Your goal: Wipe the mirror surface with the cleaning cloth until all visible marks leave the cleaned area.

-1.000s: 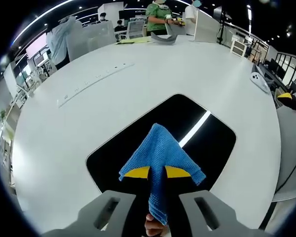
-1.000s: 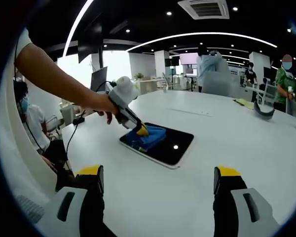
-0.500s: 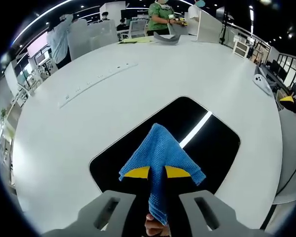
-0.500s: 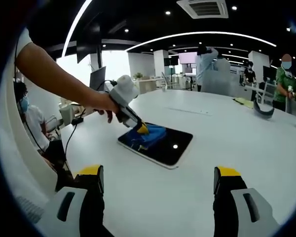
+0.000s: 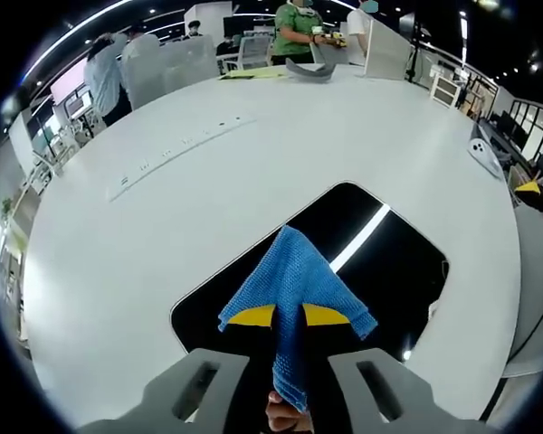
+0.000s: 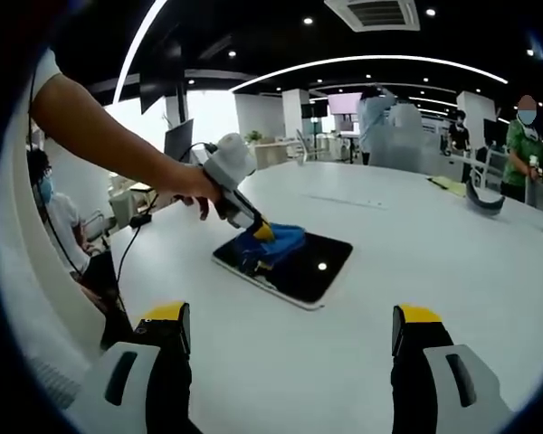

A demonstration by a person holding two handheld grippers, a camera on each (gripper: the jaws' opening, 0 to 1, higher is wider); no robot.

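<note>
People stand behind the white table (image 5: 253, 172) in an office.

I can read no text, label, brand, number or sign anywhere from either of my grippers. The row of small dark marks on the white strip (image 5: 176, 148) set in the table is too small to make out, and the pink screen (image 6: 351, 106) far across the room is too blurred to read.
</note>
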